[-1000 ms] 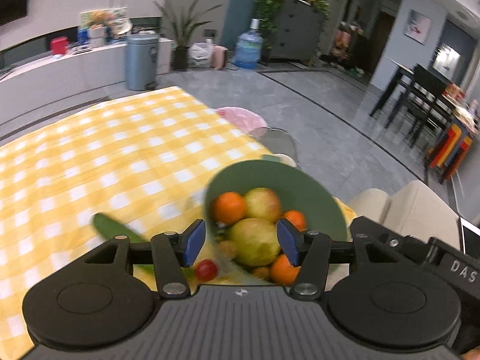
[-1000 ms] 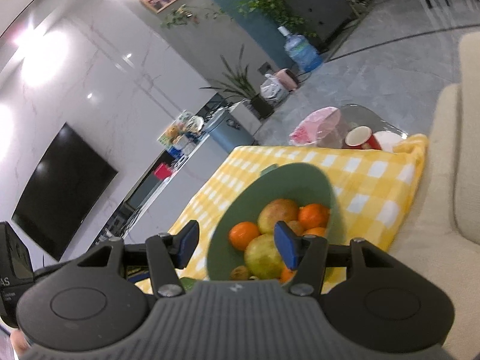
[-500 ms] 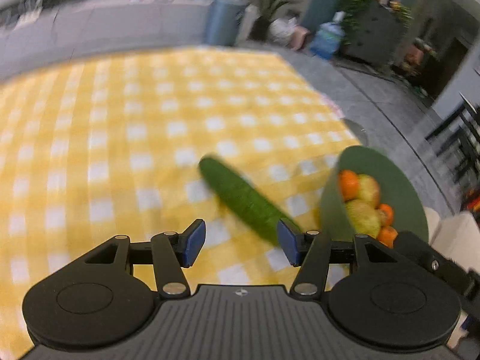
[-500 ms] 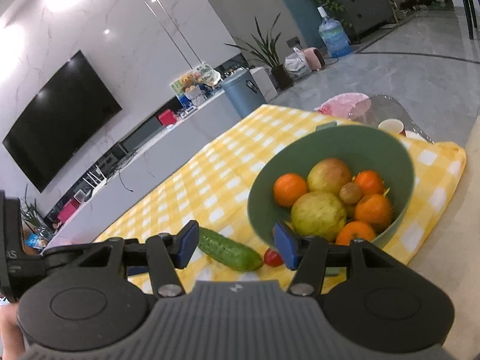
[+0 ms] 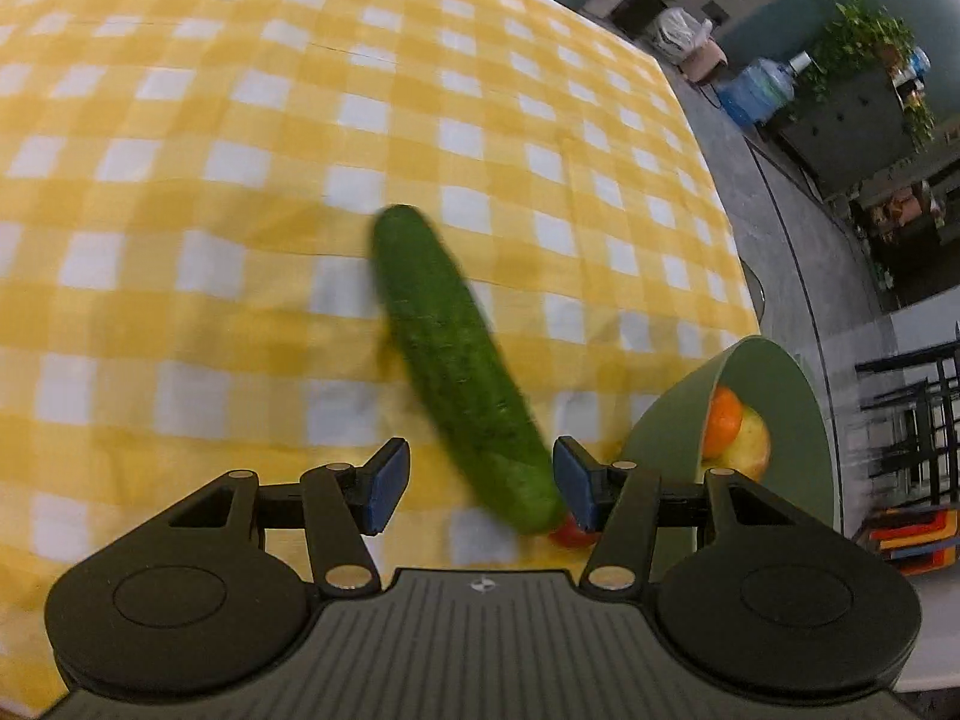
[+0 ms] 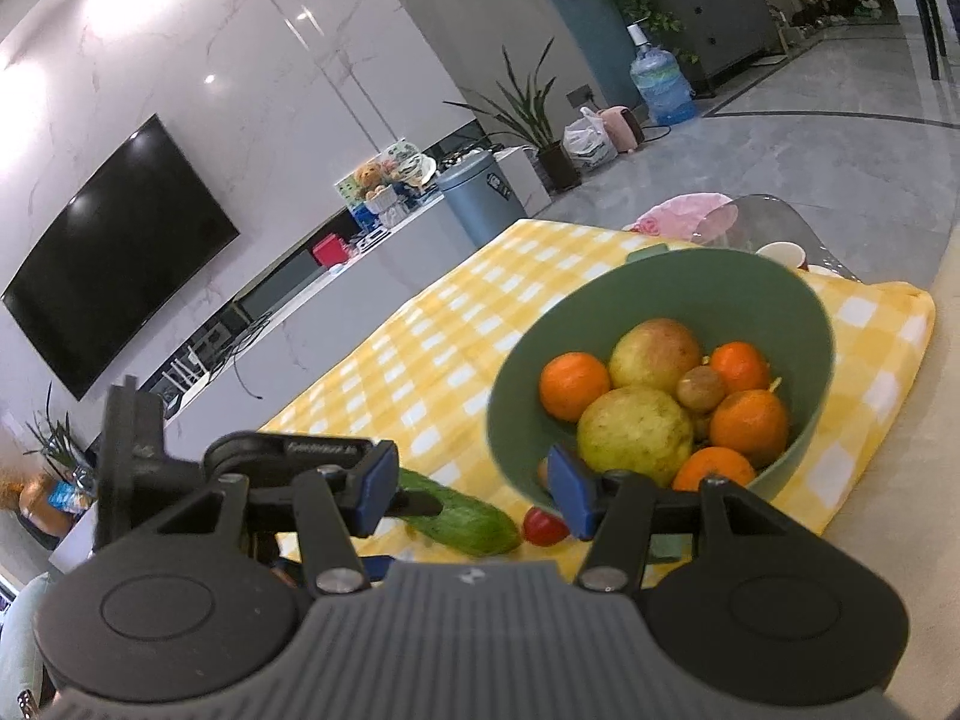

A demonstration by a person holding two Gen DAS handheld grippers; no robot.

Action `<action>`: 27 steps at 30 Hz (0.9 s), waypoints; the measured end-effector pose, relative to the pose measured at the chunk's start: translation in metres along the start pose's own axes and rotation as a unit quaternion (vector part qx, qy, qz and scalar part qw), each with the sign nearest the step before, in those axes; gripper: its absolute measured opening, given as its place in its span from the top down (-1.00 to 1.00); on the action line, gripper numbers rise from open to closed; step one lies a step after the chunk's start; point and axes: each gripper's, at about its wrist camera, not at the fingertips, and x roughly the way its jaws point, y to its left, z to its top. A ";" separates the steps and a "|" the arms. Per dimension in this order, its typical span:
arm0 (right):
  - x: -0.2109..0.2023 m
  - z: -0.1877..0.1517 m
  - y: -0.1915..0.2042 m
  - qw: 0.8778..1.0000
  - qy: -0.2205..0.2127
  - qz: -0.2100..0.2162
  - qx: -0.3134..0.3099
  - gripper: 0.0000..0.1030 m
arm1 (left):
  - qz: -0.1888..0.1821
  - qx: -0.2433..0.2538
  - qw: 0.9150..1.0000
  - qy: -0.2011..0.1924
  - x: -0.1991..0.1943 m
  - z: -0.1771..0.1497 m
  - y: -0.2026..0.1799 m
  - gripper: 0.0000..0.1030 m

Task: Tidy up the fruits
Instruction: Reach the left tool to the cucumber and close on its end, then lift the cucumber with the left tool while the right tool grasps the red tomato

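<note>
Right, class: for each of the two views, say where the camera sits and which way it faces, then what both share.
Left wrist: on the left gripper, facing steeply down at the cucumber on the checked cloth.
Right wrist: on the right gripper, facing across the table at the green bowl; the left gripper also shows.
Shared: cucumber, bowl, small red fruit.

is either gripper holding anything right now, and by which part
Nothing is held. The left gripper is open above the cucumber; the right gripper is open and empty.
</note>
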 end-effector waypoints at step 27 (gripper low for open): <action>-0.026 0.017 -0.090 0.991 -0.039 0.075 0.107 -0.05 | 0.167 0.015 0.985 -0.039 0.016 0.000 -0.045 0.10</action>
